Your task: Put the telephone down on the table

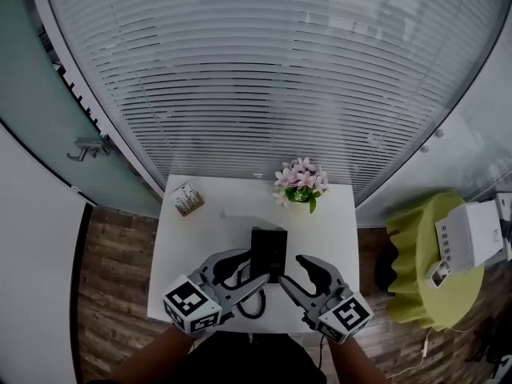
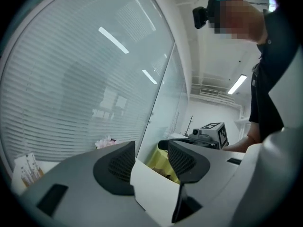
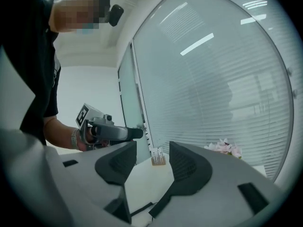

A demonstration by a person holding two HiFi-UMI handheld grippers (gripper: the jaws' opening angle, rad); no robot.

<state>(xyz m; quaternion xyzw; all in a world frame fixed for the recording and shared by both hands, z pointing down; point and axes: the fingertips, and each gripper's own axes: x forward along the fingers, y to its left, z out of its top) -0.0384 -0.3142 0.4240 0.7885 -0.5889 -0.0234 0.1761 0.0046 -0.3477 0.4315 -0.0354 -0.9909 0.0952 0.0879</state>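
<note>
The black telephone (image 1: pixel 269 251) lies flat on the white table (image 1: pixel 200 242) in the head view, and its dark cord (image 1: pixel 253 305) loops toward the near edge. My left gripper (image 1: pixel 253 268) hovers just left of the phone, my right gripper (image 1: pixel 294 271) just right of it. Both are open with nothing between the jaws. The left gripper view looks level past the open left gripper (image 2: pixel 151 157) at a white table corner (image 2: pixel 156 190) and the right gripper (image 2: pixel 208 135). The right gripper view looks past the open right gripper (image 3: pixel 152 160) at the table (image 3: pixel 142 186), a bit of cord (image 3: pixel 141 210) and the left gripper (image 3: pixel 106 131).
A pot of pink flowers (image 1: pixel 300 184) stands at the table's far edge and a small card holder (image 1: pixel 188 200) at its far left corner. A wall of white blinds (image 1: pixel 264 78) rises behind. A yellow-green stool (image 1: pixel 424 270) with white boxes (image 1: pixel 470 238) stands to the right on the wooden floor.
</note>
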